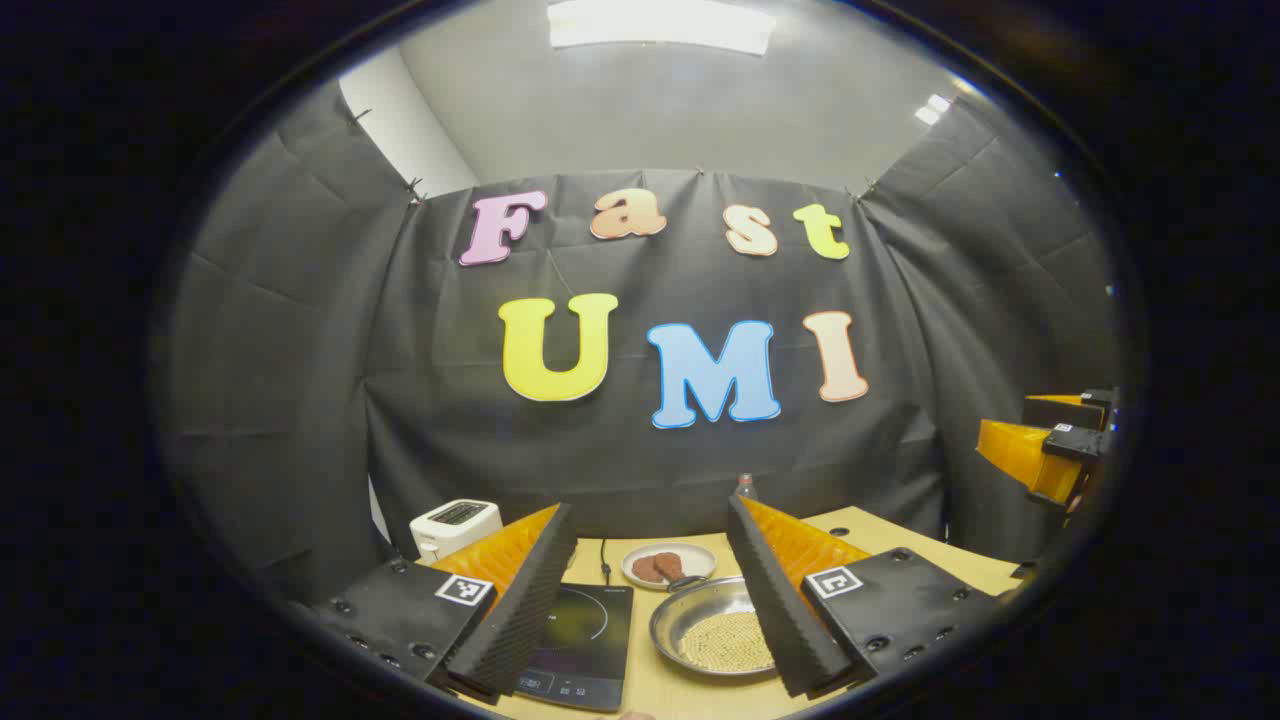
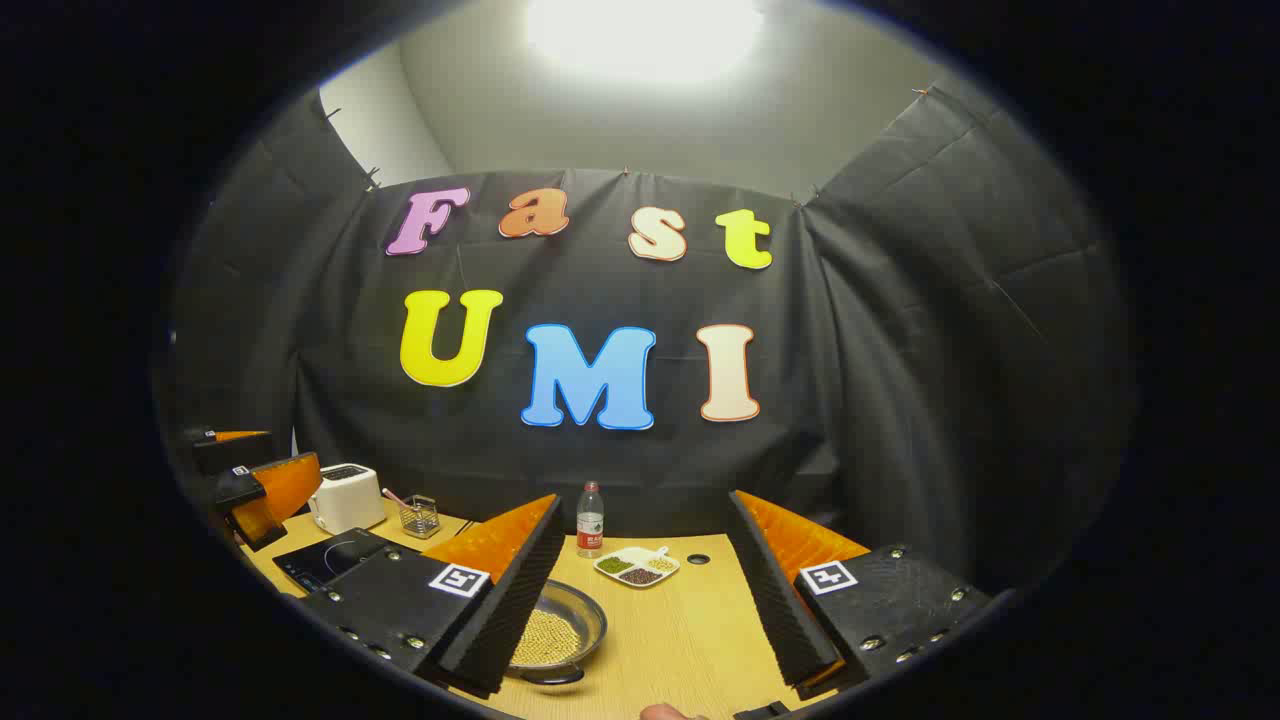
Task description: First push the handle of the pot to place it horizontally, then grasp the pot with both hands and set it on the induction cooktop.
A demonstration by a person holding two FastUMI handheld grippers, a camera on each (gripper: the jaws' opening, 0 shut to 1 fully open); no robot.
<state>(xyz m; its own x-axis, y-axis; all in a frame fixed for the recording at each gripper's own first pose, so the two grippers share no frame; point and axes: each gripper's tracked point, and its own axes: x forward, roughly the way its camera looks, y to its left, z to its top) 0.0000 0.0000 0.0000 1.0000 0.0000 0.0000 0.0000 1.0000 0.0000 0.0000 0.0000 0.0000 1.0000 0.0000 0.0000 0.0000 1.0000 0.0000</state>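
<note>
A steel pot (image 1: 715, 630) with yellow grains in it sits on the wooden table, right of the black induction cooktop (image 1: 575, 645). A dark handle (image 1: 686, 580) shows at its far rim. My left gripper (image 1: 650, 508) is open above the table's near side, with cooktop and pot showing between its fingers. In the right gripper view the pot (image 2: 565, 625) lies low left, half hidden by one finger, with a dark handle (image 2: 550, 675) at its near rim. My right gripper (image 2: 645, 500) is open and holds nothing. The cooktop (image 2: 325, 562) lies far left.
A plate of brown patties (image 1: 668, 565) sits behind the pot. A white toaster (image 2: 345, 497), a wire basket (image 2: 420, 515), a water bottle (image 2: 590, 520) and a divided dish (image 2: 637, 565) stand near the wall. Bare table (image 2: 680, 630) lies right of the pot.
</note>
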